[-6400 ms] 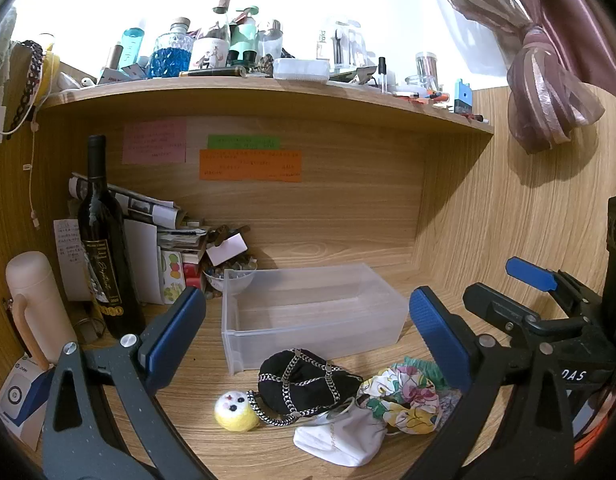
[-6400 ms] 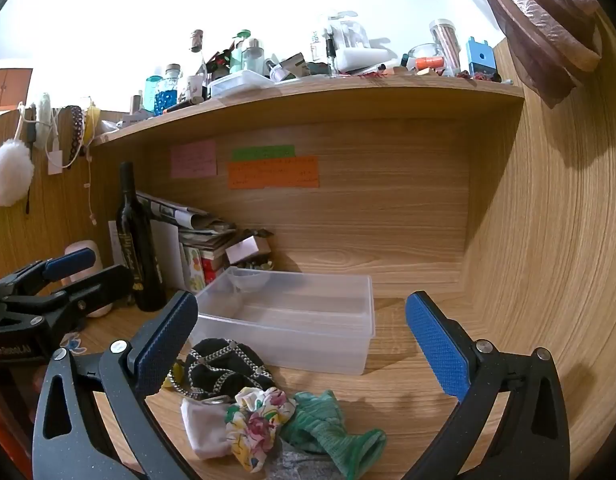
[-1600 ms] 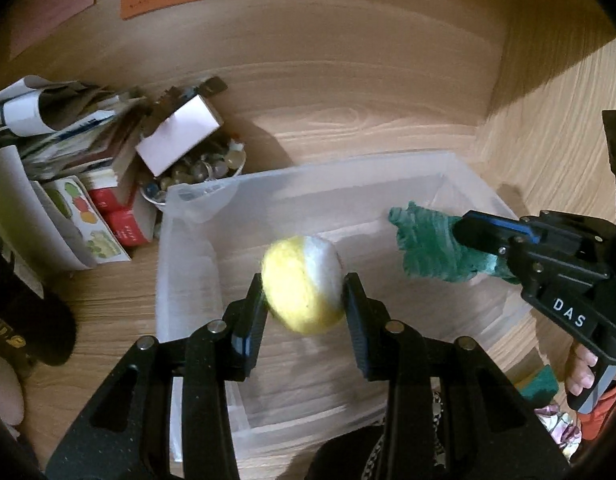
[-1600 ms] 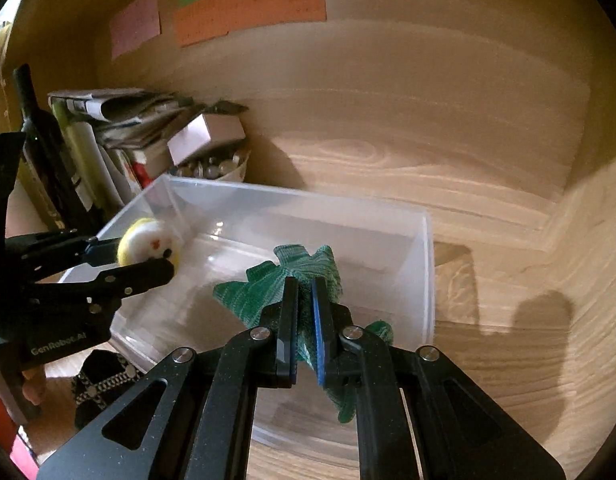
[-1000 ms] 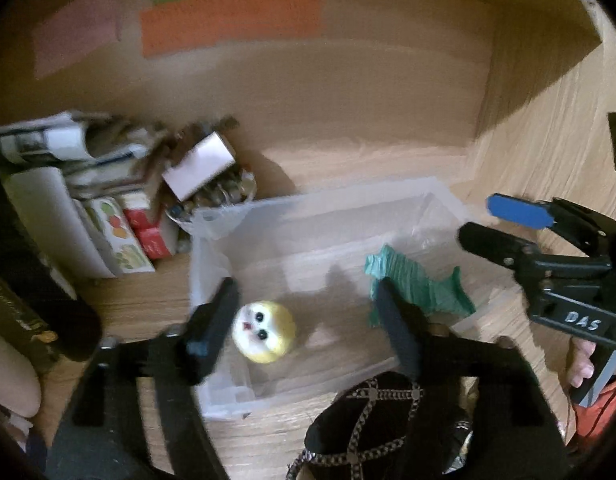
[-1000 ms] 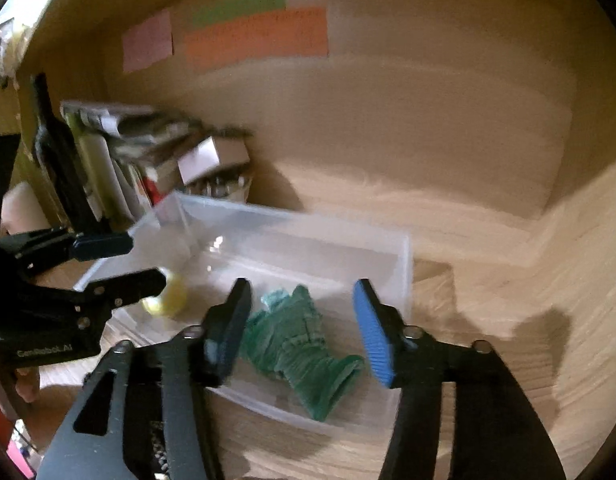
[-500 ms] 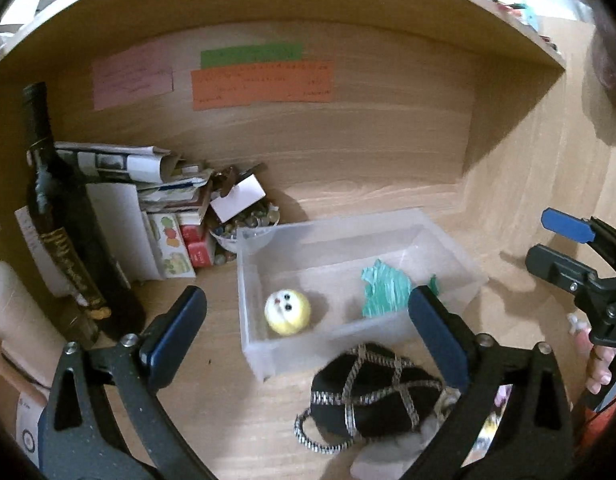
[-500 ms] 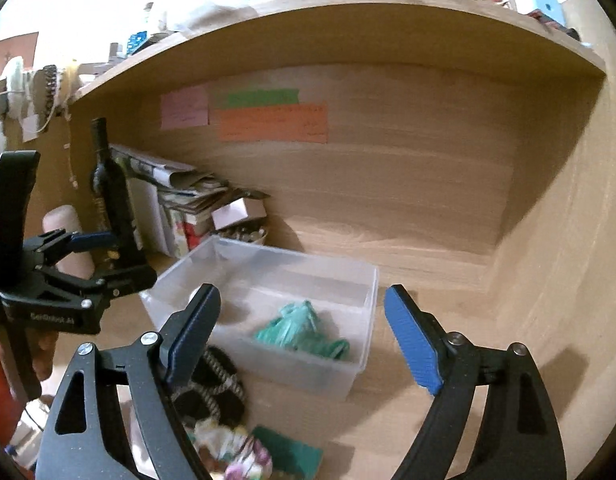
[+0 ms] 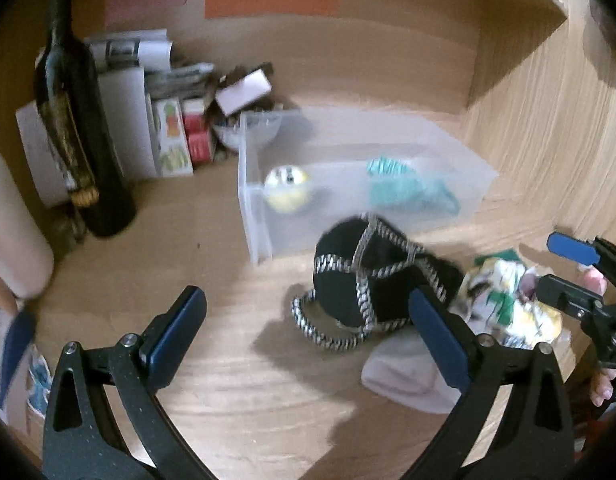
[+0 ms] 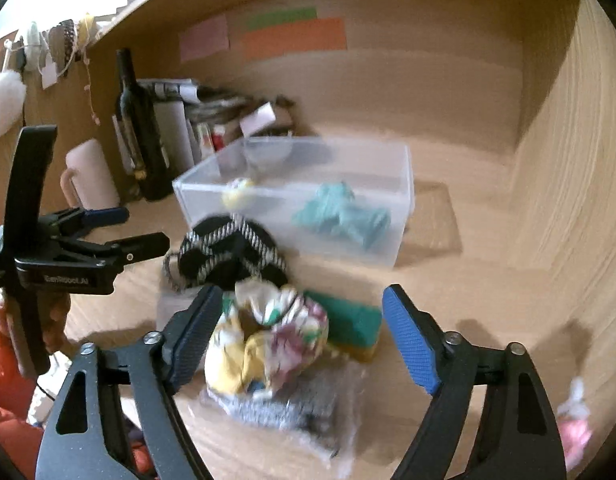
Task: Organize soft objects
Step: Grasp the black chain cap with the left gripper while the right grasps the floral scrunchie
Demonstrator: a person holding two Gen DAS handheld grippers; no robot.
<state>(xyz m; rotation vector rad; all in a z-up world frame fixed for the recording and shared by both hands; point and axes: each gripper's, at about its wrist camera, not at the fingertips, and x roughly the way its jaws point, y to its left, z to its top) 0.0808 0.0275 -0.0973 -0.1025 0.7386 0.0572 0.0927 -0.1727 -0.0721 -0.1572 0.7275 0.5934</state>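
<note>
A clear plastic bin (image 9: 252,216) (image 10: 400,200) on the wooden desk holds a yellow plush ball (image 9: 286,190) (image 10: 236,194) and a green knit piece (image 9: 408,194) (image 10: 340,216). In front of it lie a black pouch with a braided cord (image 9: 368,284) (image 10: 228,256), a floral cloth (image 9: 508,304) (image 10: 268,340), a white cloth (image 9: 404,372) and a green-yellow sponge (image 10: 348,328). My left gripper (image 9: 308,336) is open and empty, above the desk left of the pouch. My right gripper (image 10: 304,340) is open and empty, its jaws on either side of the floral cloth.
A dark wine bottle (image 9: 80,120) (image 10: 140,128), papers and small boxes (image 9: 168,132) stand at the back left. A pale cylinder (image 9: 12,232) is at far left. A clear plastic wrap with grey fabric (image 10: 284,408) lies at the front. Wooden walls close the back and right.
Both grippers let go of the plush ball and the green knit piece into the bin, pulled back open, and have now dropped toward the pile in front of the bin.
</note>
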